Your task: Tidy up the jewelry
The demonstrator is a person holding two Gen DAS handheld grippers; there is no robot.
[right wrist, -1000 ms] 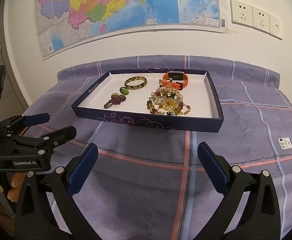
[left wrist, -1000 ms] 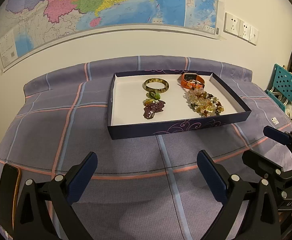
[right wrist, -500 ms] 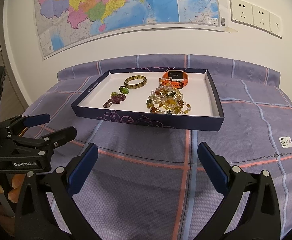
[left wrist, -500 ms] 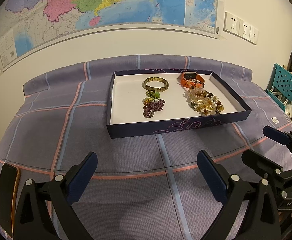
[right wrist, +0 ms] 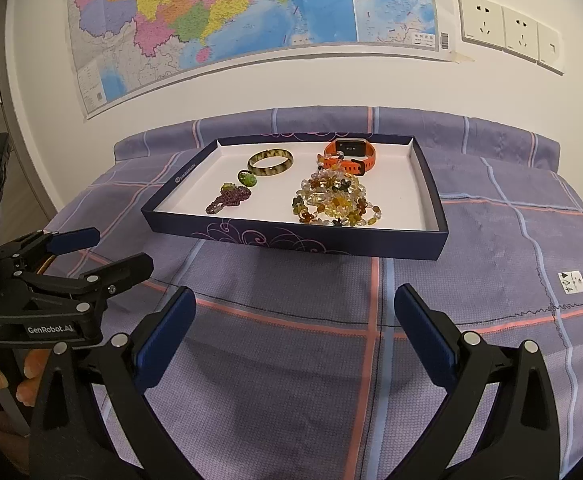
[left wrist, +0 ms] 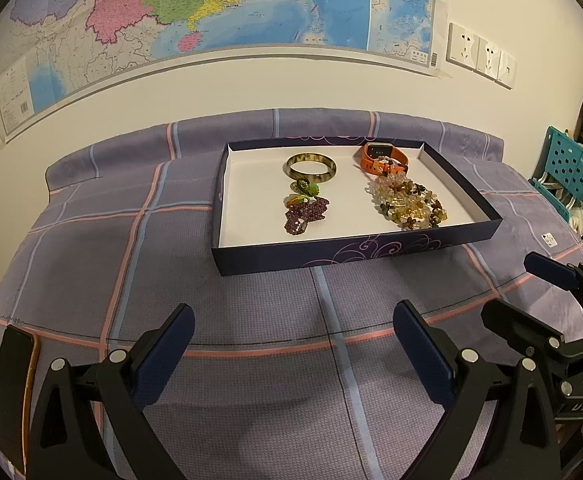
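Jewelry (left wrist: 409,202) lies gathered in the tray (left wrist: 355,254) on the bed; our left tongs (left wrist: 293,354) and right tongs (right wrist: 295,330) hang released, so sorting could be pending or finished.

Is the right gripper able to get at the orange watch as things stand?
Probably yes. The right gripper is open and empty, and the tray has no lid. The orange watch lies at the far side, though, behind the bead pile, so it should come in from above.
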